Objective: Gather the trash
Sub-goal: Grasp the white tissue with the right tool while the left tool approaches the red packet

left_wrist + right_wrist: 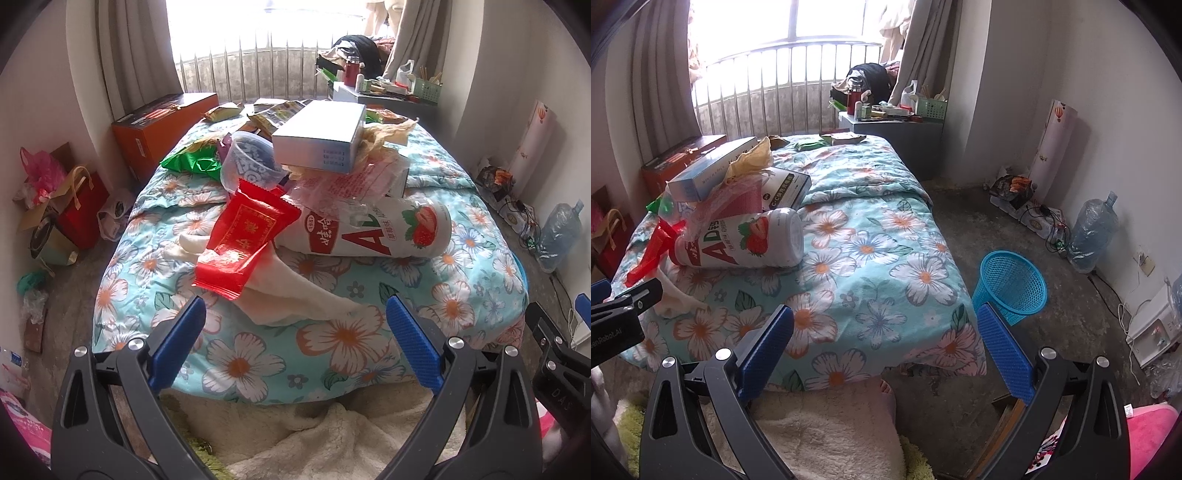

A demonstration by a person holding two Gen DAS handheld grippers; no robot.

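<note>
In the left wrist view, your left tool (295, 317) hangs released at the bottom of the frame, fingers wide apart over the flowered bed (461, 302). At centre lies a red wrapper (243, 240), touching a white strawberry bottle (373, 230) on its side; a plastic cup (251, 158) and a grey box (319, 136) sit above.

In the right wrist view, your right tool (884, 321) is released too, nothing between its fingers. A blue basket (1012, 286) stands on the floor at centre right, seemingly empty, though its mesh hides the bottom.
</note>
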